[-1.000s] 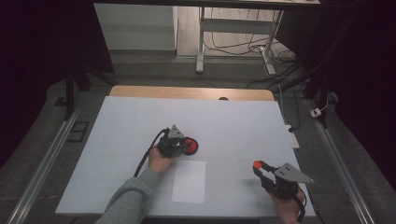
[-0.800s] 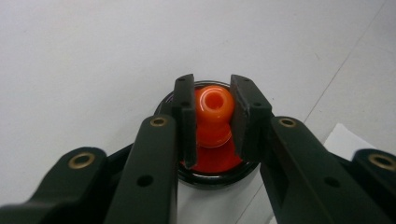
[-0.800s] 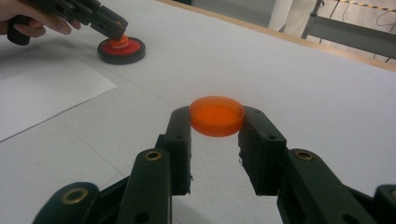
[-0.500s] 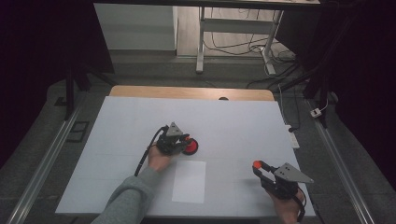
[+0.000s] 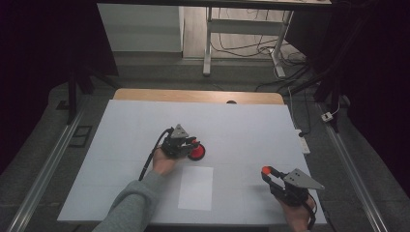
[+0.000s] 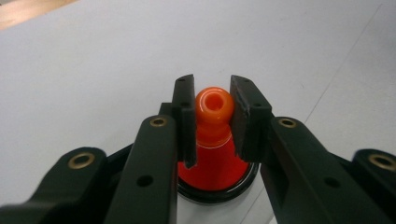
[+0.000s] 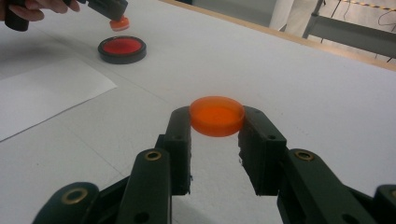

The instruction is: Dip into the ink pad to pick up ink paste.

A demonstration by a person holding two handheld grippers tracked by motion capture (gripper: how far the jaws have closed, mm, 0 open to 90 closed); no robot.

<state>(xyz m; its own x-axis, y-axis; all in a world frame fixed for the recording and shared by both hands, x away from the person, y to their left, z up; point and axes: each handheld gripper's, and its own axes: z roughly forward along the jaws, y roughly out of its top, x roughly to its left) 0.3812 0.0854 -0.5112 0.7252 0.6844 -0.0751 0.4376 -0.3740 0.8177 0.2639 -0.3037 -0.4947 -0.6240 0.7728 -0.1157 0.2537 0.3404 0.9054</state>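
Observation:
My left gripper [image 5: 187,144] is shut on a small orange stamp with a round knob [image 6: 214,105]. It holds the stamp just above a round red ink pad in a black case [image 6: 215,185], which lies on the white table [image 5: 196,152]. In the right gripper view that stamp [image 7: 119,23] hangs clear over the pad [image 7: 122,47]. My right gripper [image 7: 216,122], near the table's front right [image 5: 267,173], is shut on a flat orange disc-shaped lid [image 7: 216,115] held level above the table.
A white sheet of paper [image 5: 196,187] lies flat in front of the ink pad, between the two hands. The white tabletop [image 5: 241,125] ends at a wooden strip at the back [image 5: 193,95]. Cables and a table frame stand on the floor beyond.
The left gripper with the stamp has edged slightly away from me over the ink pad. The right gripper and its orange lid have stayed in place.

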